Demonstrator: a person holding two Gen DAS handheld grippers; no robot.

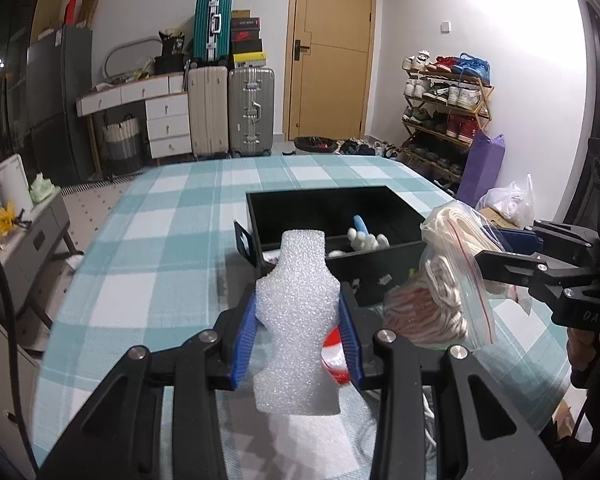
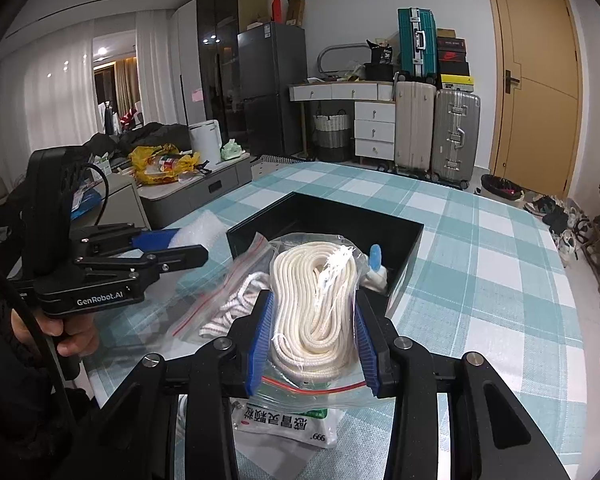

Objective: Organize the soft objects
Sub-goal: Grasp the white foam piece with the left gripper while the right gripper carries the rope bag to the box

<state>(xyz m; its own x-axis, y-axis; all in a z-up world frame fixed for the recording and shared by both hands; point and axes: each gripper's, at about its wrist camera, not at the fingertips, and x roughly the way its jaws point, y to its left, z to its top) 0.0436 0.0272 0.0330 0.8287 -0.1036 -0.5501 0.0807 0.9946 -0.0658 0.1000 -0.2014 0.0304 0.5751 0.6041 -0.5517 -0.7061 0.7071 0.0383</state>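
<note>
Foam piece (image 1: 296, 320) upright lengthwise between left gripper (image 1: 298, 336) jaws.

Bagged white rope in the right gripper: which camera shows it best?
Right wrist view: the bagged white rope sits centred, coils clear, between the right gripper jaws. The left wrist view shows it side-on, against the black box.

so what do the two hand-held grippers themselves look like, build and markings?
Both are matte black linkage frames with silver pivot bolts and blue ribbed finger pads. The left hand-held gripper reads "GenRobot.AI" in white and trails a black cable; a bare hand grips its handle. The right hand-held gripper shows embossed "DAS".
</note>
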